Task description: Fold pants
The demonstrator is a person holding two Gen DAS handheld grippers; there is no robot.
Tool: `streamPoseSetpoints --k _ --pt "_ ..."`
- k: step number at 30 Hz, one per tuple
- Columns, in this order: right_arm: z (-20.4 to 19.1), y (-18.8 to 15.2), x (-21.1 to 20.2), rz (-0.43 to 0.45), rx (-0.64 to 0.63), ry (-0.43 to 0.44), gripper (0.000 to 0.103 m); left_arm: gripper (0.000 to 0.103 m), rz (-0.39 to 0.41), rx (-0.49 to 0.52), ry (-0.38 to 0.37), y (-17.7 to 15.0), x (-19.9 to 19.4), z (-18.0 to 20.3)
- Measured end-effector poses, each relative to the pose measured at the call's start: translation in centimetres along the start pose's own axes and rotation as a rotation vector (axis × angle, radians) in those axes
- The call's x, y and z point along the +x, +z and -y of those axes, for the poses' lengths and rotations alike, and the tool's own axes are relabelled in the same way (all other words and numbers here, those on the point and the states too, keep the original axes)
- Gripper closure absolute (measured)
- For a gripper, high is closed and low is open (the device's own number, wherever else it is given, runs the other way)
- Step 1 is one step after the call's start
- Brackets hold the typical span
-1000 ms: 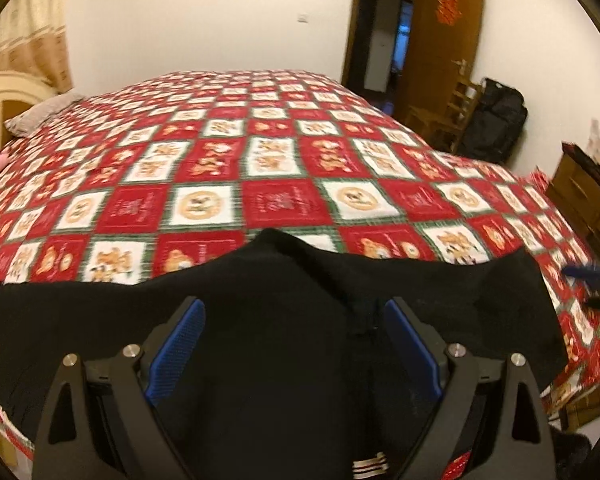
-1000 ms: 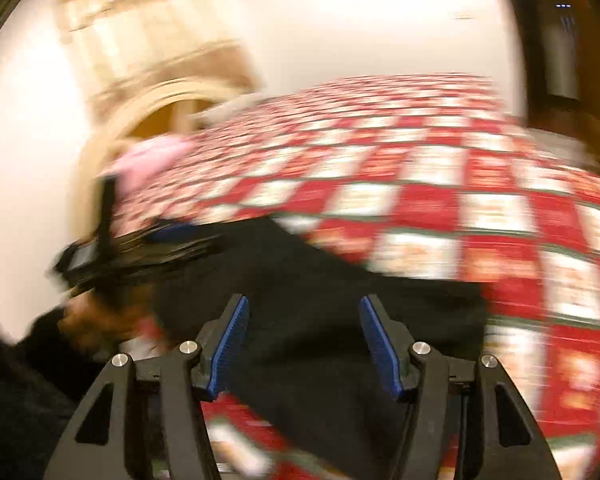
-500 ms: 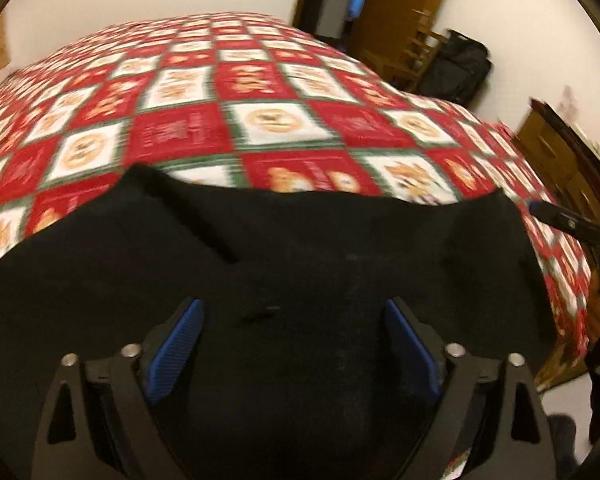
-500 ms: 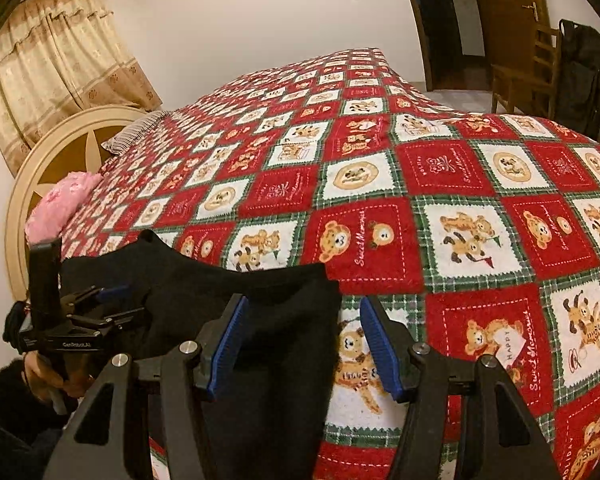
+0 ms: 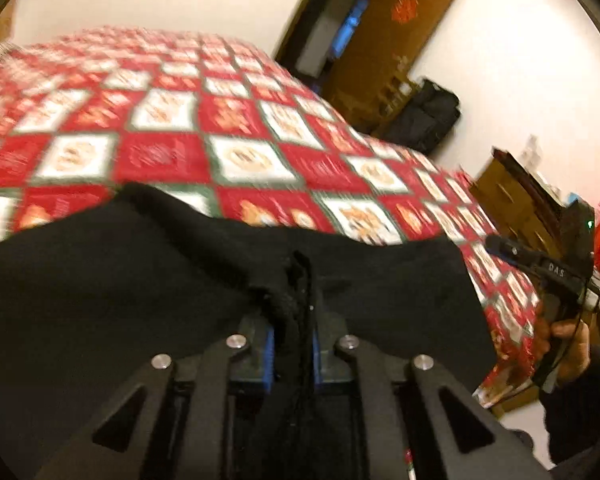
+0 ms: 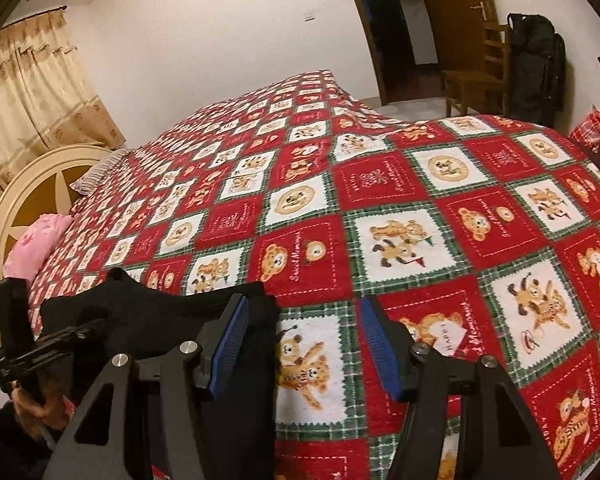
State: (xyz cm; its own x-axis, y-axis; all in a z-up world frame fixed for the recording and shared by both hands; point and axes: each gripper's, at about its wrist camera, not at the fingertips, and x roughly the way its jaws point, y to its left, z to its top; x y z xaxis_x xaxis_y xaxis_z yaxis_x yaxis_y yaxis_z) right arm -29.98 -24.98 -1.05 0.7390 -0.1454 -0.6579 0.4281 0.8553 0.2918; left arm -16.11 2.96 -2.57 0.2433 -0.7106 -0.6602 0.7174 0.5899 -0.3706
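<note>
Left wrist: gripper newly pinching pants, seemingly.

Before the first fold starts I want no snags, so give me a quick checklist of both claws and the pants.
1. Left claw pinching the black pants, its jaws having just closed: ok.
2. Right claw gripping fabric: not ok, open, cloth edge only by its left finger.
3. Pants lying on the quilt: ok.
4. Quilt ahead free of objects: ok.
5. Pants flat, no wrinkles: cannot tell.
</note>
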Motion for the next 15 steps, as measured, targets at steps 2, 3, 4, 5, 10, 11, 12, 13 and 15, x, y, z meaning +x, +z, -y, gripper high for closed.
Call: streamPoseSetpoints --k 2,3,4,5,10,11,12,13,15 --pt "-0.1 0.0 -0.1 0.008 -0.013 -0.006 0.043 0.089 0.018 -0.025 0.065 -0.1 -0.7 -1.0" --pt "-0.4 -0.1 -0.1 0.008 -0.025 -0.007 0.043 0.089 0.013 -0.047 0.07 -0.1 -0.5 -1.6" --pt "-0.6 -0.1 0.0 0.006 -0.037 -0.004 0.043 0.089 0.001 -0.069 0.074 -0.2 -0.3 -2.2" --pt "-1.0 -0.1 0.1 0.003 -0.052 0.003 0.043 0.086 -0.01 -0.081 0.084 -0.4 0.0 -2.5" --pt "-4.5 -0.4 0.8 -0.01 -0.209 0.026 0.066 0.057 -0.077 -0.012 0.222 -1.0 1.4 -1.8" --pt "-5.3 -0.5 1.1 -0.016 -0.243 0.042 0.073 0.048 -0.073 -0.001 0.229 -0.8 1.2 -1.7" --pt "-6.2 -0.7 1.5 -0.028 -0.275 0.062 0.076 0.045 -0.06 0.006 0.238 -0.8 0.8 -1.7" --pt "-7.0 -0.9 2.2 -0.049 -0.304 0.078 0.081 0.04 -0.039 0.015 0.256 -0.7 0.2 -1.8" --pt "-8.5 -1.4 4.0 -0.092 -0.355 0.088 0.081 0.04 -0.009 0.025 0.294 -0.6 -0.6 -2.0"
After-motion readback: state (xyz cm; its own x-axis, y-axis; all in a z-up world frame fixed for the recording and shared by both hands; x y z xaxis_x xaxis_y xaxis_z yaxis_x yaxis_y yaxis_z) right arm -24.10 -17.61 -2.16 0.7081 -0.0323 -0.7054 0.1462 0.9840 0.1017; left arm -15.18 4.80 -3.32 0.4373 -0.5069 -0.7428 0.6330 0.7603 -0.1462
